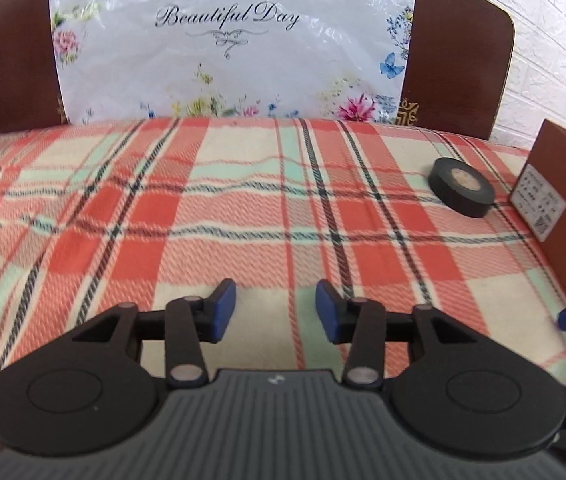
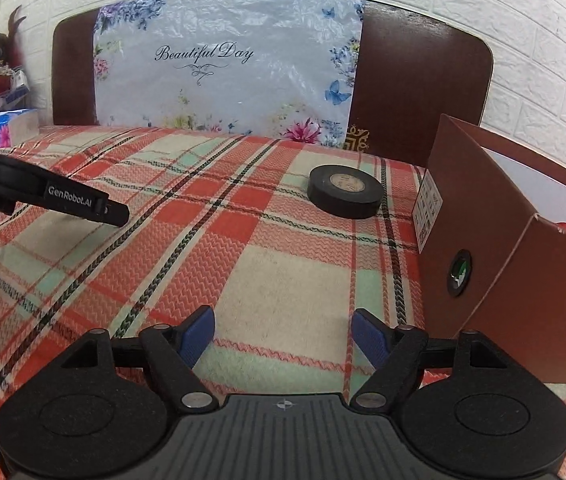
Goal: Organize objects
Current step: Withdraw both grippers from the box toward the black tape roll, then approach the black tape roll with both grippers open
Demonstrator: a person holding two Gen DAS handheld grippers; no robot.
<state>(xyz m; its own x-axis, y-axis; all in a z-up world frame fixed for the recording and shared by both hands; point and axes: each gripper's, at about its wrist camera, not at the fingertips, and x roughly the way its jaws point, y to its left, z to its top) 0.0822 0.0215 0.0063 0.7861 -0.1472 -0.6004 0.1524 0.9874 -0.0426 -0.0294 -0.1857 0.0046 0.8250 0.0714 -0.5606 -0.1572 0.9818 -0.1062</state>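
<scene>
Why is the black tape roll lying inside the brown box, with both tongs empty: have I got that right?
Not quite. The tape roll lies on the plaid cloth beside the box, not inside it, as the right wrist view shows. Both tongs are indeed empty.

A plaid blanket point(image 2: 243, 248) in red, cream and mint with dark lines covers the bed. At its far edge stands a dark brown headboard point(image 2: 423, 88), its middle draped with a clear floral plastic sheet point(image 2: 223, 80) printed "Beautiful Day". Behind it rises a white brick-patterned wall point(image 2: 543, 60). Past the bed's far left corner sit tissue packs point(image 2: 3, 128). The light is even and soft.
</scene>
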